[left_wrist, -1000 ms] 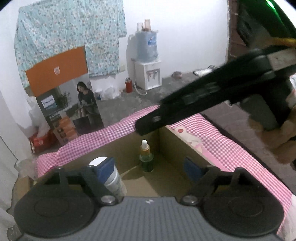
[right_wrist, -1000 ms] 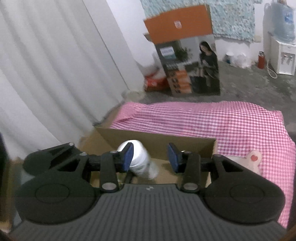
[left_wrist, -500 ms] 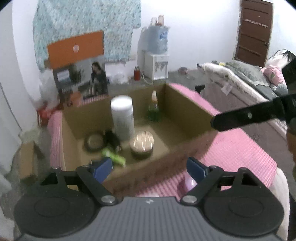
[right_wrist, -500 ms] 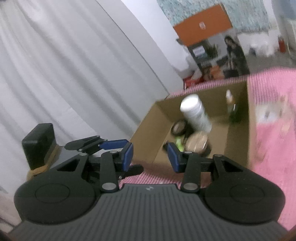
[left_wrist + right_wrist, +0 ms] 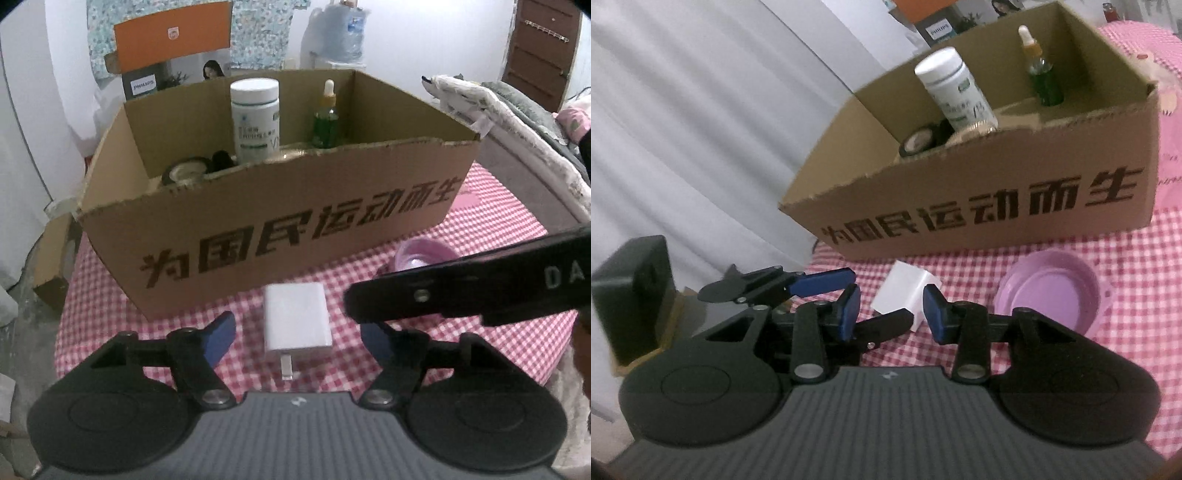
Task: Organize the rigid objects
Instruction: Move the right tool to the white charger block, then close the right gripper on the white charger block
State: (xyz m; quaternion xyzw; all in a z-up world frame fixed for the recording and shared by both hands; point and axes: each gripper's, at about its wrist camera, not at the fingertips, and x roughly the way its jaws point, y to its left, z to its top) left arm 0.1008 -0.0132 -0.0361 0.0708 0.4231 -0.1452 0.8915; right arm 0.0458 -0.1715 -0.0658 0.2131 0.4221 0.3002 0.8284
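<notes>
A pink-and-white checked cloth point(image 5: 491, 221) covers the desk in front of us, with white curtains to one side and a printed carton and a water dispenser against the far wall. On the cloth stands an open cardboard box point(image 5: 280, 236) with dark printed characters along its near wall. Inside it we see a white-capped bottle point(image 5: 255, 118) standing upright, a green dropper bottle point(image 5: 327, 118) upright toward the far right corner, and a round dark tin point(image 5: 186, 171) low at the left; a further round lid in front of the white bottle is mostly hidden by the box wall. Just in front of the box, apart from it, a white charger block point(image 5: 297, 317) lies flat on the cloth, its connector pointing toward us. Beside it on the right sits a purple bowl point(image 5: 1051, 295), empty side up. We hold our left gripper point(image 5: 297, 338) low over the charger with its jaws spread wide on either side of the block, not closed on it and holding nothing. Our right gripper point(image 5: 890, 312) hovers close by, its jaws parted a moderate way and empty, with the charger showing between the blue pads point(image 5: 934, 314); its black finger crosses the left camera's view over the bowl.
</notes>
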